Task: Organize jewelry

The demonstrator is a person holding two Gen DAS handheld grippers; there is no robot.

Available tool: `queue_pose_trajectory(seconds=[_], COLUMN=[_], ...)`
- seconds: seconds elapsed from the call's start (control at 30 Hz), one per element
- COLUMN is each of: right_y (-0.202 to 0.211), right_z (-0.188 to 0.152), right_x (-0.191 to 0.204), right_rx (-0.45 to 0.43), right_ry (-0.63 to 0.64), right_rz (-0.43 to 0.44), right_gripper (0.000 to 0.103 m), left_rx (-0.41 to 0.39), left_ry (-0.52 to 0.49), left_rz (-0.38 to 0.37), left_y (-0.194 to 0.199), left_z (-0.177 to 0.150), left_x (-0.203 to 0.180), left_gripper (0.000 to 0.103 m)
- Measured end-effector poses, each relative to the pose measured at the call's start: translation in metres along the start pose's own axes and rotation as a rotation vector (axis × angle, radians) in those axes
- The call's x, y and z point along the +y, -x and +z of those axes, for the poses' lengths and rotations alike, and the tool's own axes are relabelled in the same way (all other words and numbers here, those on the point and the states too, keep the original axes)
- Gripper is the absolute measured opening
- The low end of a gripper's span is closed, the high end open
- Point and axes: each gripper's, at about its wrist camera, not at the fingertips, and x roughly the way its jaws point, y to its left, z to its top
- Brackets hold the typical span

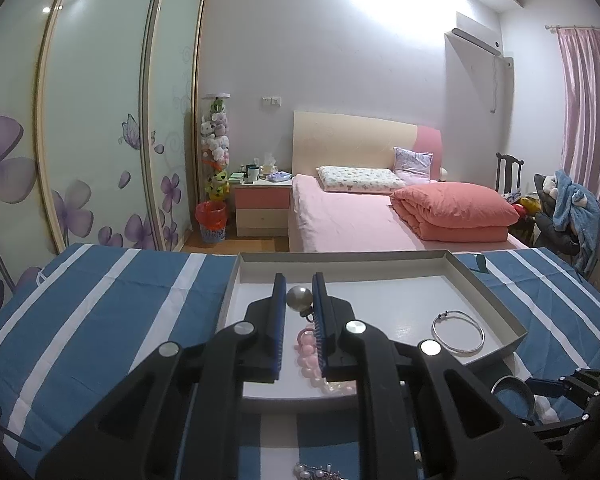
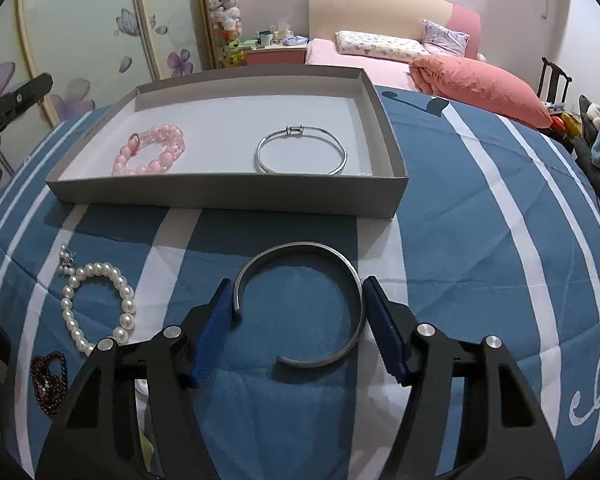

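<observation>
A grey shallow box (image 2: 228,196) with a white floor lies on the blue striped cloth. In it are a pink bead bracelet (image 2: 150,155) and a thin silver bangle (image 2: 301,151). My left gripper (image 1: 299,292) hovers over the box, its jaws a little apart around a ring with a large grey pearl (image 1: 299,298), above the pink bracelet (image 1: 309,354); I cannot tell if the pads touch the ring. My right gripper (image 2: 298,320) is open, its fingers either side of a wide open silver cuff (image 2: 300,304) on the cloth.
A white pearl bracelet (image 2: 96,304), a small pearl piece (image 2: 66,258) and a dark red bead bracelet (image 2: 48,380) lie on the cloth at left. The bed (image 1: 360,220), nightstand (image 1: 262,208) and wardrobe doors (image 1: 92,120) stand beyond the table.
</observation>
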Motion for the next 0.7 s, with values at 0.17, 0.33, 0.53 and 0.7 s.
queue_pose_trajectory(seconds=[0.17, 0.33, 0.53, 0.7], right_y=[0.028, 0.067, 0.105, 0.114], right_z=[0.009, 0.025, 0.033, 0.034], right_x=[-0.002, 0.003, 0.011, 0.013], right_rx=[-0.157, -0.390, -0.649, -0.753], right_ry=[-0.021, -0.033, -0.031, -0.030], right_rz=[0.013, 0.001, -0.034, -0.074], right_gripper=[0.065, 0.065, 0.065, 0.065], left_rx=[-0.026, -0.043, -0.100, -0.180], left_ry=[0.001, 0.005, 0.007, 0.008], left_rz=[0.006, 0.015, 0.028, 0.021], left_y=[0.007, 0.011, 0.026, 0.049], left_z=[0.002, 0.004, 0.008, 0.013], left_x=[0.000, 0.000, -0.001, -0.002], left_gripper=[0.014, 0.014, 0.014, 0.014])
